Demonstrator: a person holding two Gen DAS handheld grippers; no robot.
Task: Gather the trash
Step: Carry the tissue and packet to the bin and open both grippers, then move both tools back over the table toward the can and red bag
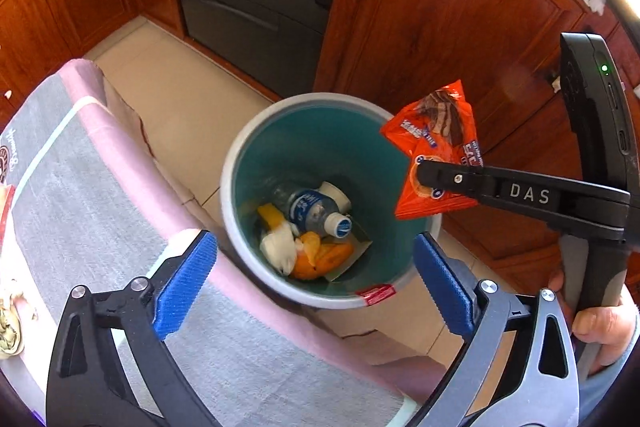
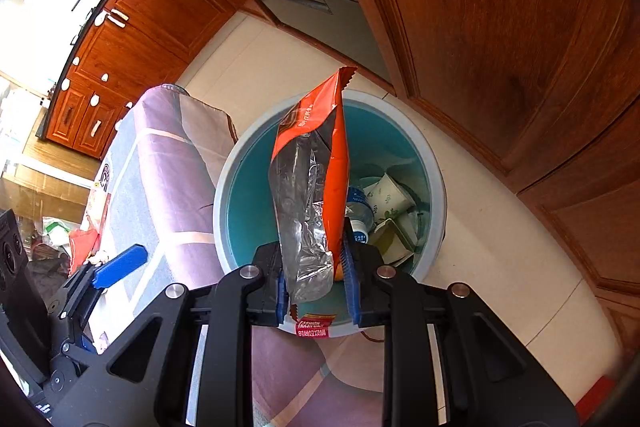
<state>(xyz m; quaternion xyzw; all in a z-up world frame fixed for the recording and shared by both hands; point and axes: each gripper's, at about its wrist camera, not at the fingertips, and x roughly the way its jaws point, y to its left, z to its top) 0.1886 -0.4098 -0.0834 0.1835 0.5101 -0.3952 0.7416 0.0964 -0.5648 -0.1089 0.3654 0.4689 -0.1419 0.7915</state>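
two views from handheld grippers in a kitchen with reddish wooden cabinets (image 1: 440, 7) and a pale tiled floor (image 1: 176, 99).

a round trash bin (image 1: 236, 163) with a grey rim and teal inside stands on the floor, close beside a desk (image 1: 100, 187) covered in a pink and grey cloth. the bin already holds several pieces of trash: a plastic water bottle (image 1: 316, 211) with a white cap, orange peel (image 1: 320, 255), crumpled white tissue (image 1: 280, 247) and, in the right wrist view, a paper cup (image 2: 390, 195) with a leaf print.

the right gripper (image 2: 316, 287) has its jaws clenched on the lower end of an orange snack wrapper (image 2: 316, 171), which stands up between the blue pads. the wrapper looks empty, with its silver lining showing. in the left wrist view it hangs above the bin's right rim, so it is held in the air over the opening, not yet inside.

the left gripper (image 1: 316, 275) hovers near the desk edge, aimed down at the bin, with its jaws spread wide and nothing between them.

judging from this, the task is well along: several items are binned and the wrapper only needs letting go. at the far left of the right wrist view, more bits that may be trash lie on the desk (image 2: 80, 239), too blurred to name, so some collecting probably remains.
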